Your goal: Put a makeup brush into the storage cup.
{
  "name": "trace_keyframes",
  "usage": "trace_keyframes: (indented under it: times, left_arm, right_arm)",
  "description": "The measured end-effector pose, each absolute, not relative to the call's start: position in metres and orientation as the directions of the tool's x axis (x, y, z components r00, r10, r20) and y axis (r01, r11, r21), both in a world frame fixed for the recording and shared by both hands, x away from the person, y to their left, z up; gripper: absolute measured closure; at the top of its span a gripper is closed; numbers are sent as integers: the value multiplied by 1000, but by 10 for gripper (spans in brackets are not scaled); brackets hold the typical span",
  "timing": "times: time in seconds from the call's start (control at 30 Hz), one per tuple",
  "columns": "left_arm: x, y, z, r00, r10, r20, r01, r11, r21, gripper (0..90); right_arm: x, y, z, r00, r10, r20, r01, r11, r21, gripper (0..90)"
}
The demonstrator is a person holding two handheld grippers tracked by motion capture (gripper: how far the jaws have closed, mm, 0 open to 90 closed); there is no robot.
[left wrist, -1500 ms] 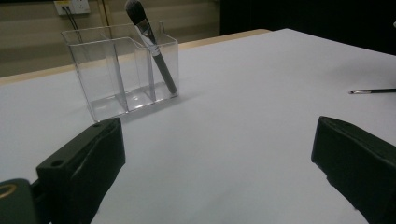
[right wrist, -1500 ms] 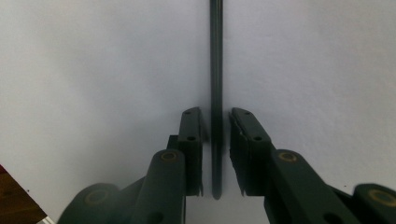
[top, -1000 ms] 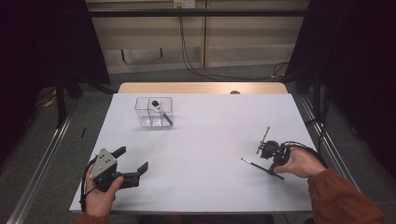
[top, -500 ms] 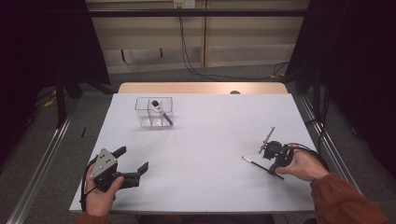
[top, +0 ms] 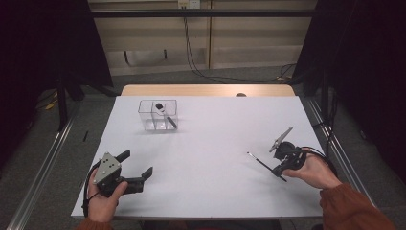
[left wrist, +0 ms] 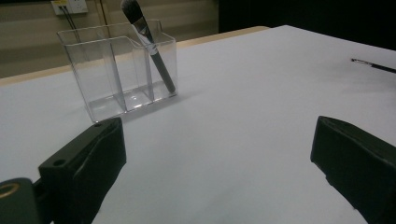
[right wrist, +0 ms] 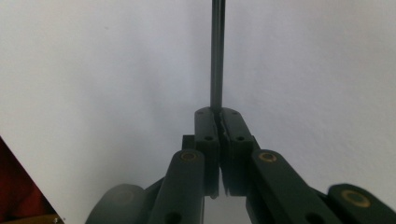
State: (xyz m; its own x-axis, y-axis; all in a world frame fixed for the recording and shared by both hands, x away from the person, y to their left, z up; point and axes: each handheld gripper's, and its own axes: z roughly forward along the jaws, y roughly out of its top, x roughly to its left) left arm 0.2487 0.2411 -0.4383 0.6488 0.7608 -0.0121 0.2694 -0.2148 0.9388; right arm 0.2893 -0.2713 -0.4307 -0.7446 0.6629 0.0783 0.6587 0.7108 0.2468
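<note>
Gripping a thin brush (top: 261, 163) low over the bench (top: 215, 143), our right gripper (right wrist: 218, 122) has its jaws clamped; well short of the clear organiser (top: 158, 115), it might pivot loose. Left gripper (top: 136, 165) gapes empty.

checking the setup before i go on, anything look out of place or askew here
Nothing stands out. The makeup brush leans in the end compartment of the clear organizer, which stands upright. The right tongs are shut on a thin dark stick near the table; the left tongs are open.

White table (top: 215, 143): clear three-compartment organizer (top: 158, 116) stands far left; thin dark brush (top: 261, 164) near right.
</note>
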Motion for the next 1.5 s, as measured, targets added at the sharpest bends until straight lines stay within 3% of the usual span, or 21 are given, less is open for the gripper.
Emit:
trace_keyframes:
  times: [0.57, 0.83, 1.1, 1.5]
  left_arm:
    - [249, 242, -438, 645, 764, -12, 266, -210, 941, 34]
    - [249, 243, -438, 641, 768, -13, 271, -210, 940, 34]
    - [249, 242, -438, 641, 767, -17, 270, -205, 941, 34]
    - [249, 243, -438, 647, 762, -16, 267, -207, 941, 33]
  right_arm:
    - [282, -286, -433, -689, 702, 180, 671, 526, 522, 867]
    - [279, -278, -438, -716, 678, 166, 617, 504, 605, 866]
    - [273, -282, -444, -718, 675, 173, 559, 410, 721, 867]
    - [266, -287, -440, -708, 687, 164, 496, 317, 808, 865]
